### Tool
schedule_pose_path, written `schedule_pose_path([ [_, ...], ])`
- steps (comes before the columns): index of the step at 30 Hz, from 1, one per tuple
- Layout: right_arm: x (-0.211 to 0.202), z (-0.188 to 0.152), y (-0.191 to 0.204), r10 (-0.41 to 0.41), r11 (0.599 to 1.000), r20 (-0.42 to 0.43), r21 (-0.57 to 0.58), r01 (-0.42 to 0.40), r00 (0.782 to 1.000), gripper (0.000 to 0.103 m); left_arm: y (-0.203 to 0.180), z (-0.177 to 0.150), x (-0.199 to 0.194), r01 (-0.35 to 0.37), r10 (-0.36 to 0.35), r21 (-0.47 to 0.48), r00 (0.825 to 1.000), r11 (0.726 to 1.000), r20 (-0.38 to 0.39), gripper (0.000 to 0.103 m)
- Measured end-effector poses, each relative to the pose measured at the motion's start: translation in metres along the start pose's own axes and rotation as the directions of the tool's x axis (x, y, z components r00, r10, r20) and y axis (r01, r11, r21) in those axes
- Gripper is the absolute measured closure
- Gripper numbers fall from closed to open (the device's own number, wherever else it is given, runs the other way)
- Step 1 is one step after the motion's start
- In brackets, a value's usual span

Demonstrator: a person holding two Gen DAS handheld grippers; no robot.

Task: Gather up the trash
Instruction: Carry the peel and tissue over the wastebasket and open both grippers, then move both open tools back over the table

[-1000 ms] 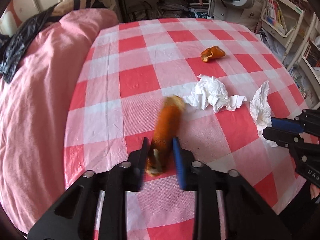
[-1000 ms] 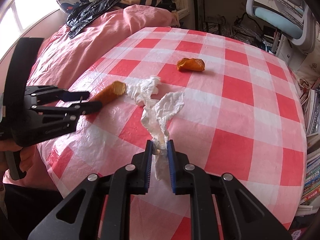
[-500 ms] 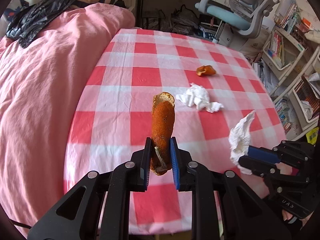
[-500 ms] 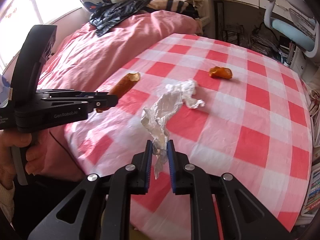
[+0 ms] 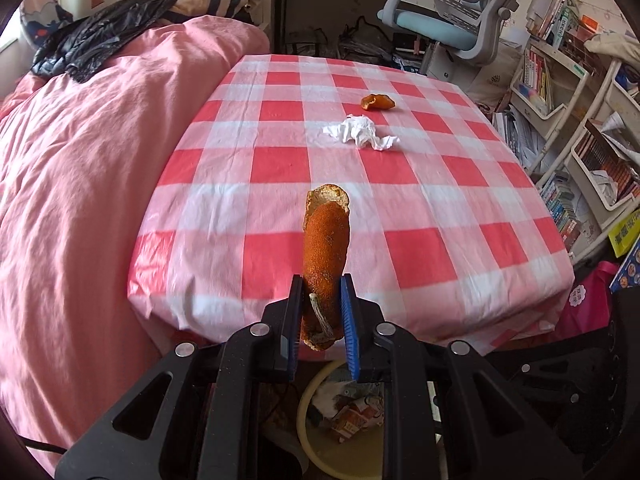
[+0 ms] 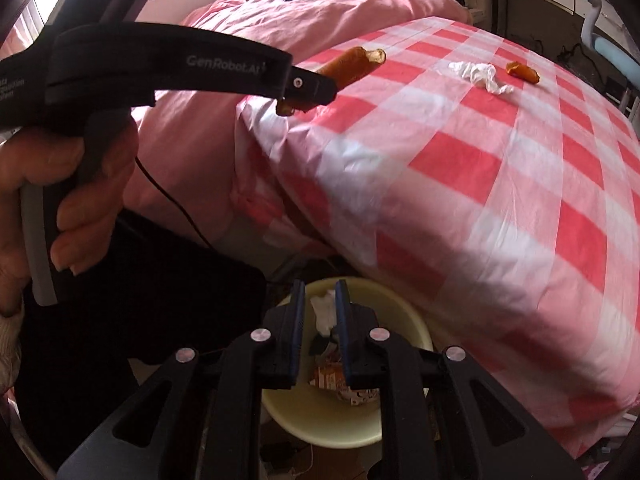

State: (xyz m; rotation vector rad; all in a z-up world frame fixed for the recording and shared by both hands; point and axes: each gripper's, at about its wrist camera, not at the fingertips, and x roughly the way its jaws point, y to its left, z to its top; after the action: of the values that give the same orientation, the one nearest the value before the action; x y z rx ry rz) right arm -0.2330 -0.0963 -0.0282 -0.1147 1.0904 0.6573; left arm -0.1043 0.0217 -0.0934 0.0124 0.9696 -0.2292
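Observation:
My left gripper is shut on a long orange peel and holds it in the air past the table's near edge, above a pale yellow bin. The peel also shows in the right wrist view. My right gripper stands over the bin with a white tissue between its jaws; the jaws sit slightly apart and the grip is unclear. A crumpled tissue and a small orange peel lie on the checked table.
The bin on the floor holds wrappers. A pink duvet lies left of the table. An office chair stands behind it and bookshelves to the right. A black cable hangs below the left gripper.
Both grippers have pulled back off the table and down toward the floor bin. The left carries the long peel; the right has brought its tissue over the bin.

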Motion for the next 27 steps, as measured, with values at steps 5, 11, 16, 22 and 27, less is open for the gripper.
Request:
schedule_pose_path([
  [5, -0.003, -0.01, -0.005, -0.021, 0.999, 0.005, 0.03, 0.021, 1.0, 0.087, -0.001, -0.015, -0.01, -0.005, 0.005, 0.0, 1.0, 1.0, 0.013, 0.085],
  [11, -0.016, -0.01, -0.02, -0.082, 0.991, 0.062, 0.107, 0.075, 0.995, 0.081, -0.004, -0.032, -0.014, 0.016, -0.016, -0.015, 1.0, 1.0, -0.004, 0.085],
  [16, -0.054, 0.008, -0.046, -0.17, 0.969, 0.206, 0.215, 0.124, 0.964, 0.044, -0.023, -0.059, -0.003, 0.075, -0.072, 0.015, 0.99, 0.997, -0.122, 0.067],
  [22, -0.094, 0.044, -0.073, -0.346, 0.92, 0.318, 0.302, 0.252, 0.883, 0.019, -0.024, -0.044, -0.031, 0.0, 0.0, 0.031, 1.0, 1.0, 0.015, 0.03],
  [27, -0.116, 0.064, -0.093, -0.475, 0.868, 0.401, 0.357, 0.344, 0.783, 0.01, -0.011, 0.011, -0.068, -0.037, 0.043, -0.032, 0.976, 0.999, 0.213, 0.014],
])
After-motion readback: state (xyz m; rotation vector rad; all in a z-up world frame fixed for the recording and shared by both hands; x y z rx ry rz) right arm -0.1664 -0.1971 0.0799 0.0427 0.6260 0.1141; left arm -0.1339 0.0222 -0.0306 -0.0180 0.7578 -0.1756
